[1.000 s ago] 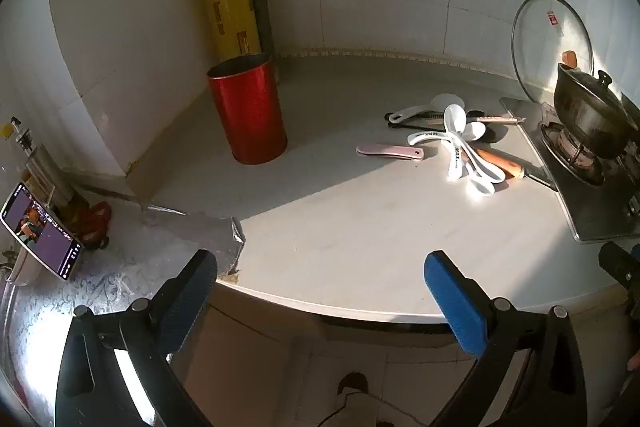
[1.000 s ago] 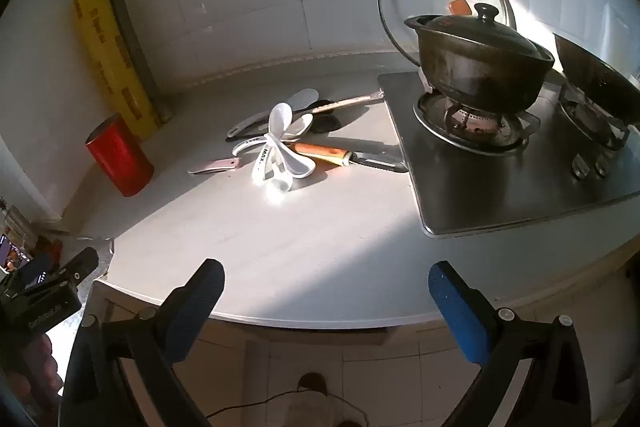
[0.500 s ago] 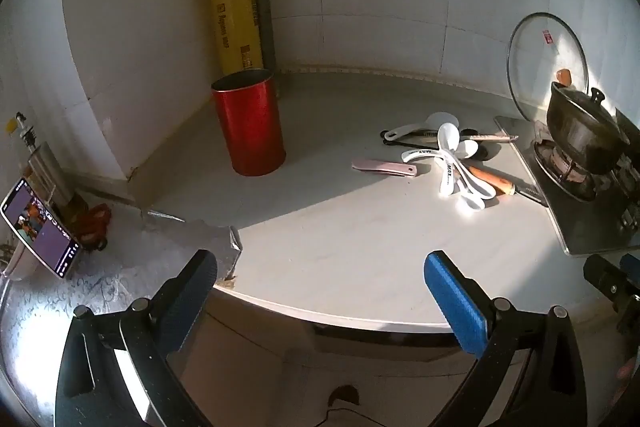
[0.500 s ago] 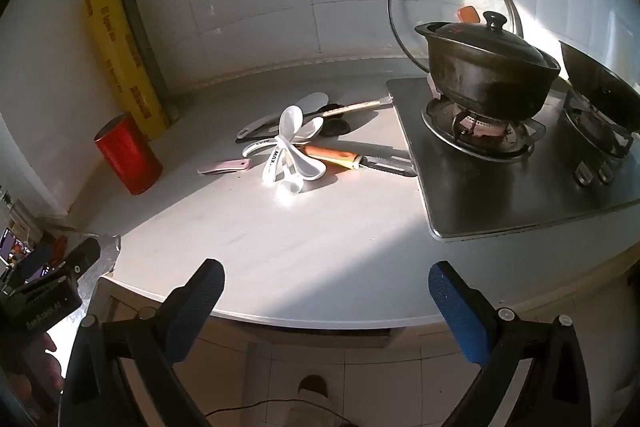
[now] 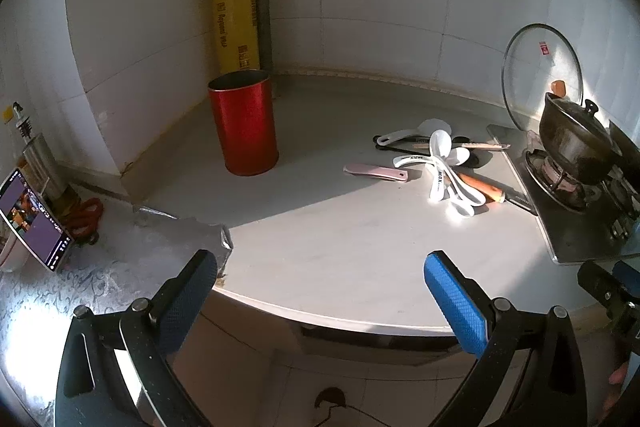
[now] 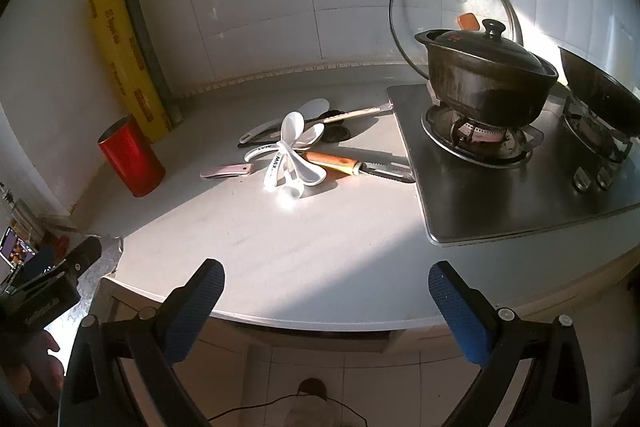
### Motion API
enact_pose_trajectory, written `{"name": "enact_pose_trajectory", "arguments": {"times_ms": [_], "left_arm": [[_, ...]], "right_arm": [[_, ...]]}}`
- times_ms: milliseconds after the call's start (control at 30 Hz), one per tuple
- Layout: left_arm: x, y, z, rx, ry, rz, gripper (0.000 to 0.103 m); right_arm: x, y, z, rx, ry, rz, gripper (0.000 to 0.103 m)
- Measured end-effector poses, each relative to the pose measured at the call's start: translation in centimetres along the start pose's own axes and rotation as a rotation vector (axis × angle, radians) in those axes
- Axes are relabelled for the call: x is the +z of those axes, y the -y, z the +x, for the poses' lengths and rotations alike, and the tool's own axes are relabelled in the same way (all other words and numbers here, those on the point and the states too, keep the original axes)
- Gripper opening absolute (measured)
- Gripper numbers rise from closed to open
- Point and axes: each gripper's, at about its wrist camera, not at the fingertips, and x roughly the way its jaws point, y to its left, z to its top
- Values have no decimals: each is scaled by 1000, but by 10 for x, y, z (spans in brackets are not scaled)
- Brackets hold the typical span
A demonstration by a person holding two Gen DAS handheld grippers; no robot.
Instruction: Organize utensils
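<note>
Two grippers are held spread and empty below the counter edge: the left gripper (image 5: 320, 291) at the bottom of its frame, the right gripper (image 6: 326, 291) likewise. Left of centre in the left wrist view stands the red canister (image 5: 244, 123), open-topped. Right of centre lies the pink-handled utensil (image 5: 376, 173), apart from the heap of white spoons (image 5: 444, 163) crossing a wooden-handled knife (image 5: 486, 189). The spoons are judged light, stiff and slippery; handles should be pinched mid-length, the knife by its wood.
</note>
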Motion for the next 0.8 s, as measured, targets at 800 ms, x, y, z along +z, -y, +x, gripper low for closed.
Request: {"name": "enact_pose_trajectory", "arguments": {"times_ms": [800], "left_arm": [[-1,11,-1,-15,1,15,103]], "right_arm": [[-1,7,-6,-6,6,9,103]]}}
